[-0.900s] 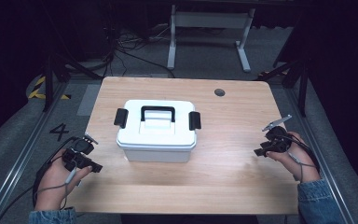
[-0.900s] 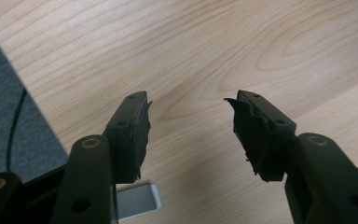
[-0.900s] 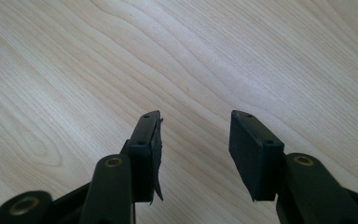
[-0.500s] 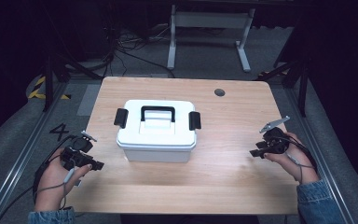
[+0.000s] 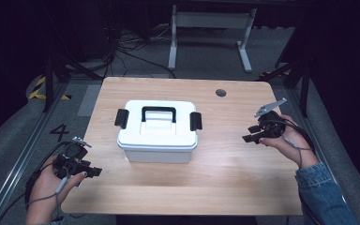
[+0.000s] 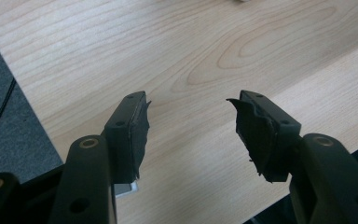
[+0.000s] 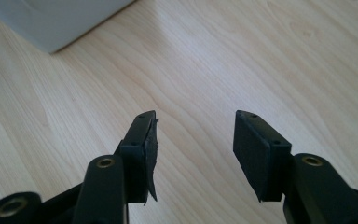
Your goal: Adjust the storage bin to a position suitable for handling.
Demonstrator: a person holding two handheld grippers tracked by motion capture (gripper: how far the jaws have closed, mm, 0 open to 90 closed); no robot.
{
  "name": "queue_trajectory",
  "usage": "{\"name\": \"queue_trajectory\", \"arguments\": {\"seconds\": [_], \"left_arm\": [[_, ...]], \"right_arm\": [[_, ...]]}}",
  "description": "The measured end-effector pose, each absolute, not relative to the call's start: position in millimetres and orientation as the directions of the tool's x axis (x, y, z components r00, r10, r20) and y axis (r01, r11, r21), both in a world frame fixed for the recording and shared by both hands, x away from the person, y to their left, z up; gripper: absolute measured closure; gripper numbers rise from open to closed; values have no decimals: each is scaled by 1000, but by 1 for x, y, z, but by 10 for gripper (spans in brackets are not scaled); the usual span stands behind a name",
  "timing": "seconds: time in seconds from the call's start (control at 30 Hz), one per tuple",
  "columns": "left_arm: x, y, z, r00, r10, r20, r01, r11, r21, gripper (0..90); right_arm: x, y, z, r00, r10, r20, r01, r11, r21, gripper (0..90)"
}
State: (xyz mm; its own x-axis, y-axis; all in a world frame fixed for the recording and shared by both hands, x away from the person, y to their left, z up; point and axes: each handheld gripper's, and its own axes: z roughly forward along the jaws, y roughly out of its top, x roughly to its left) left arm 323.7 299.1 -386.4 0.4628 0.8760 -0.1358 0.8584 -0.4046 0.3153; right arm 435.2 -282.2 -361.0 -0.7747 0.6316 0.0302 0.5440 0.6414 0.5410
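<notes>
A white plastic box [image 5: 158, 133] with a black handle [image 5: 158, 112] and two black side latches stands shut in the middle of the wooden table [image 5: 225, 168]. My left gripper [image 5: 93, 171] rests near the table's front left corner, to the left of the box, open with nothing between its jaws. In the left gripper view the left gripper [image 6: 189, 119] hangs over bare wood by the table's edge. My right gripper [image 5: 248, 136] sits at the right side of the table, pointing toward the box, open and empty. A corner of the box [image 7: 56, 18] appears in the right gripper view above the right gripper [image 7: 195, 135].
A round dark cable hole [image 5: 221, 93] lies in the table's far right part. Behind the table stand a white frame [image 5: 211, 21] and loose cables on the floor. A black "4" [image 5: 59, 131] marks the floor at the left.
Both hands have drifted slightly toward the front edge of the table. The box has not moved.
</notes>
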Motion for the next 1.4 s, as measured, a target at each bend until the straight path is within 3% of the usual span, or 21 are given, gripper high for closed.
{"name": "queue_trajectory", "arguments": {"seconds": [0.73,1.4], "left_arm": [[335,298,-387,463,875,-142,863,-409,298,432],[352,293,-393,494,855,-157,852,-441,281,427]], "right_arm": [[469,-198,-297,-853,522,7,426,690,585,510],[487,-92,-285,-930,367,-7,286,736,613,488]]}}
